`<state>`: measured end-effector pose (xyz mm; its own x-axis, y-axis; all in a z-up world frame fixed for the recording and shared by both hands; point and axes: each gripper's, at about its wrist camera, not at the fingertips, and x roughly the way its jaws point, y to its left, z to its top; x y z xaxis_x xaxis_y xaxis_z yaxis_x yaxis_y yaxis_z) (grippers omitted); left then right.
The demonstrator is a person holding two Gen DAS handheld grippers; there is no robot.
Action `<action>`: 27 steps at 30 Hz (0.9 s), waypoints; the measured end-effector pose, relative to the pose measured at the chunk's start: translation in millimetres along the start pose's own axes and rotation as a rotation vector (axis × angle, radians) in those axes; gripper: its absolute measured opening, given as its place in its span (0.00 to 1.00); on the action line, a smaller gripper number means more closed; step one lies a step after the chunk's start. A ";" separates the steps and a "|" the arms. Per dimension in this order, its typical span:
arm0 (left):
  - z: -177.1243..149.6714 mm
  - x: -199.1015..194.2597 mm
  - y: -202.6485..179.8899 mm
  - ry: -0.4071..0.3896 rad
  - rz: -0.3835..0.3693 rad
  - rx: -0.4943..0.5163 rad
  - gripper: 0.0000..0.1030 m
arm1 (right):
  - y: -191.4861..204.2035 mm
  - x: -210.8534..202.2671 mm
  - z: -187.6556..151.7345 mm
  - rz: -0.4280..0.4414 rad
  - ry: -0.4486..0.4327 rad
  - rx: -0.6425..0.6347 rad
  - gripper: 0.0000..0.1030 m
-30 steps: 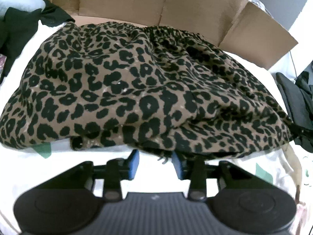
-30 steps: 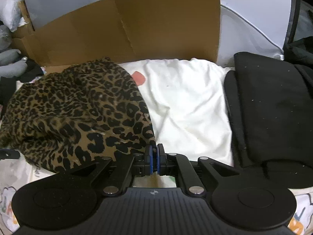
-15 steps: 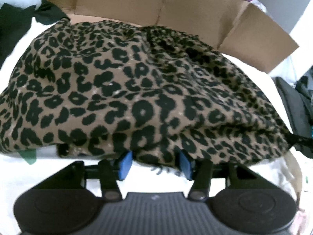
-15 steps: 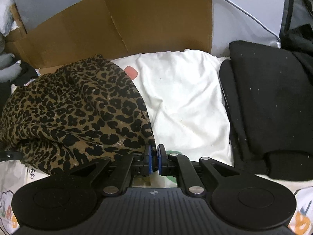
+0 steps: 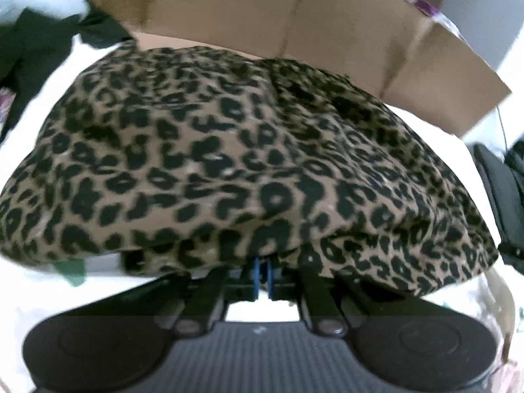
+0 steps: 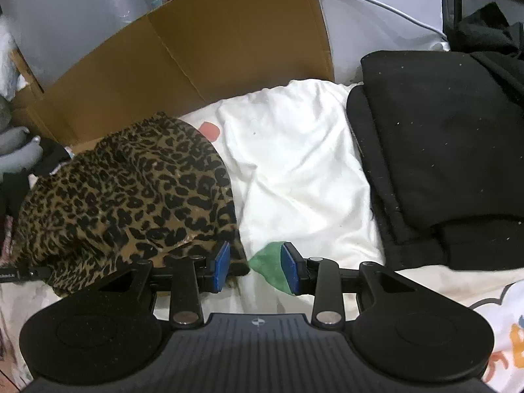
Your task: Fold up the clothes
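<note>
Left gripper (image 5: 262, 273), blue pads clamped on the near hem of the brown-and-black leopard-print garment (image 5: 249, 170) heaped on the white bedsheet (image 6: 294, 170); right gripper (image 6: 254, 270), jaws spread and empty, beside the garment's right edge; folded black clothing (image 6: 448, 150) rightmost.

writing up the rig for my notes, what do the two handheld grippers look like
Both match. The left gripper and right gripper each have a matte black ribbed body with two round discs, black linkage bars with silver pivot bolts, and blue rubber pads. A small white logo marks each body. No cables, hands or sleeves show.
</note>
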<state>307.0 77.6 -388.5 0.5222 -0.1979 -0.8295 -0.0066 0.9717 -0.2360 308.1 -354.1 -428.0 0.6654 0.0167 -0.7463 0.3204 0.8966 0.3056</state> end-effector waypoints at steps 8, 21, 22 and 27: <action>3.6 -4.0 6.8 0.000 0.013 -0.012 0.07 | 10.4 32.7 -5.8 0.037 0.054 0.002 0.40; 0.8 2.3 -14.7 0.004 0.006 0.131 0.43 | 25.4 51.4 -7.4 0.041 0.109 -0.058 0.41; -0.1 1.5 -15.6 0.002 0.009 0.141 0.42 | 25.2 51.3 -7.8 0.040 0.110 -0.053 0.41; -6.7 1.2 -26.7 -0.012 0.050 0.231 0.37 | 23.9 50.8 -9.5 0.036 0.119 -0.030 0.41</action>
<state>302.1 50.6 -386.5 0.5363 -0.1484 -0.8309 0.1619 0.9842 -0.0713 343.1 -327.7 -464.2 0.5911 0.0995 -0.8005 0.2766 0.9072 0.3170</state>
